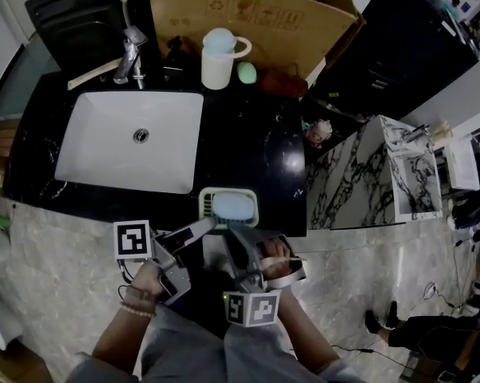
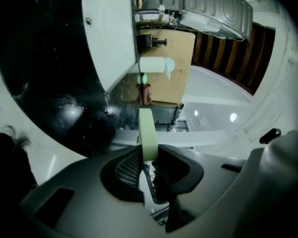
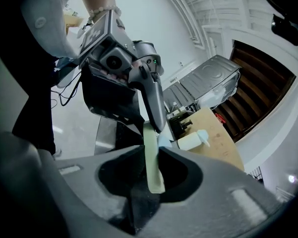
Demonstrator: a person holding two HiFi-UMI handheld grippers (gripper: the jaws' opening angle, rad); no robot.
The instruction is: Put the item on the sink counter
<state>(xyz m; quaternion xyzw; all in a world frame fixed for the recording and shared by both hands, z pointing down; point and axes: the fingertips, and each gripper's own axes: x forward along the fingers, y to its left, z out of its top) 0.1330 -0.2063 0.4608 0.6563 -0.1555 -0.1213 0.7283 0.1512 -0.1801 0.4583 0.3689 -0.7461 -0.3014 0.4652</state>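
Left gripper (image 2: pixel 148 158): jaws clamped on the thin pale-green rim of the dish (image 1: pixel 205 206); right gripper (image 3: pixel 153 171): jaws closed on the same dish's rim from the other side, pads against it; blue soap (image 1: pixel 232 207) sits in the dish; dish is at the near edge of the black counter (image 1: pixel 247 150), just front-right of the white sink (image 1: pixel 104 146); can't tell if it touches the counter; white mug (image 1: pixel 218 64) stands well behind, by the cardboard box (image 1: pixel 247 10).
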